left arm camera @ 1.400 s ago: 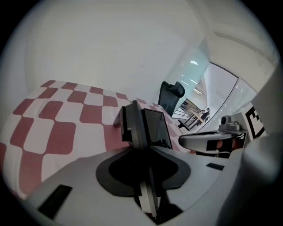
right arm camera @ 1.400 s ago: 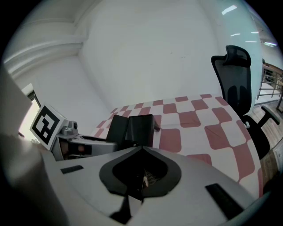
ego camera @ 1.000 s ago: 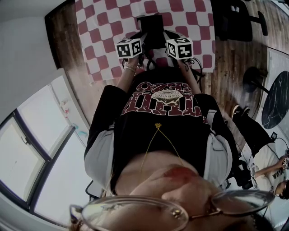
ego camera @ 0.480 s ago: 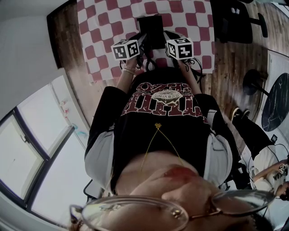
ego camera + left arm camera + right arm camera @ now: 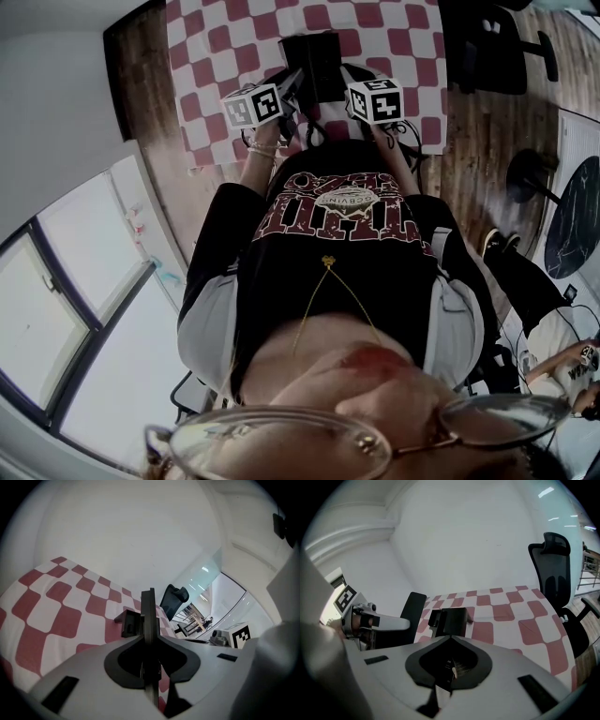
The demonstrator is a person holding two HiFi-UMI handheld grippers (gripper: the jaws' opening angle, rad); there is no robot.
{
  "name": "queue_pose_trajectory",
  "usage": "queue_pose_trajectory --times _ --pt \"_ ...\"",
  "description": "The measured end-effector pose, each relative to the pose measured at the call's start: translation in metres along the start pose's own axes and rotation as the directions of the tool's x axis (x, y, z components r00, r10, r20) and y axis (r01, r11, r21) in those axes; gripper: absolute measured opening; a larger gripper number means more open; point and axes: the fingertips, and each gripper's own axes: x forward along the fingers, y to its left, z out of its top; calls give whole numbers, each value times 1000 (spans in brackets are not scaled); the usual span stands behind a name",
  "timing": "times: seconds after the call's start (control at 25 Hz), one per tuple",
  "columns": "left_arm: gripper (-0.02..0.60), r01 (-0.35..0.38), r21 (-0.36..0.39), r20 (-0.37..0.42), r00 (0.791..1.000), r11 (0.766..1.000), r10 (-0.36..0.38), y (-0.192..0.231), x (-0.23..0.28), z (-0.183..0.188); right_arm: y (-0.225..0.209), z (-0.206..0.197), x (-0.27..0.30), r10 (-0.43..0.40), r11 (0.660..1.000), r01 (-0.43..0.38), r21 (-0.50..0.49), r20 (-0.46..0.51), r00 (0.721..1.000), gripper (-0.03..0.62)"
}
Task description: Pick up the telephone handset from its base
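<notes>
Handset (image 5: 149, 620) of the black telephone sits clamped in the left gripper (image 5: 149, 651), whose two jaws press on its flat sides, so the left gripper view meets it edge-on as a thin dark blade rising out of the gripper's notch. Seen from the right gripper view, the same handset (image 5: 413, 613) stands nearly upright as a dark slab just left of the base (image 5: 451, 620), with the left gripper's pale finger (image 5: 386, 620) against its far side. Its lower end is hidden behind the right gripper's body, so whether it touches the base cannot be told. The base (image 5: 314, 58) rests on the red and white checked cloth (image 5: 216, 56) that covers the table, set back from the near edge and roughly midway between the left and right edges. The right gripper (image 5: 449, 670) points at the base from the near right, just short of it. Its jaws lie drawn together in the notch, and nothing shows between them. In the head view both marker cubes hover over the cloth's near part, one on each side of the base. A black office chair (image 5: 555, 573) stands on the wooden floor (image 5: 478, 112) off the table's right edge.
</notes>
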Motion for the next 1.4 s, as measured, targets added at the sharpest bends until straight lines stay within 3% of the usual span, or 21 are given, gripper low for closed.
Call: queue_pose_trajectory --times 0.2,0.6,0.92,1.4 --pt "81 25 21 40 999 999 -26 -15 -12 18 3 4 -2 7 1000 -6 -10 11 1000 20" --pt "81 129 -14 143 982 992 -126 -43 -41 55 8 7 -8 13 1000 -12 -27 20 1000 20" --pt "81 201 -16 217 957 979 -193 -66 -64 80 12 10 -13 18 999 -17 -39 28 999 20" --pt "81 325 -17 323 897 945 -303 -98 -106 121 15 16 -17 24 998 -21 -51 57 998 20"
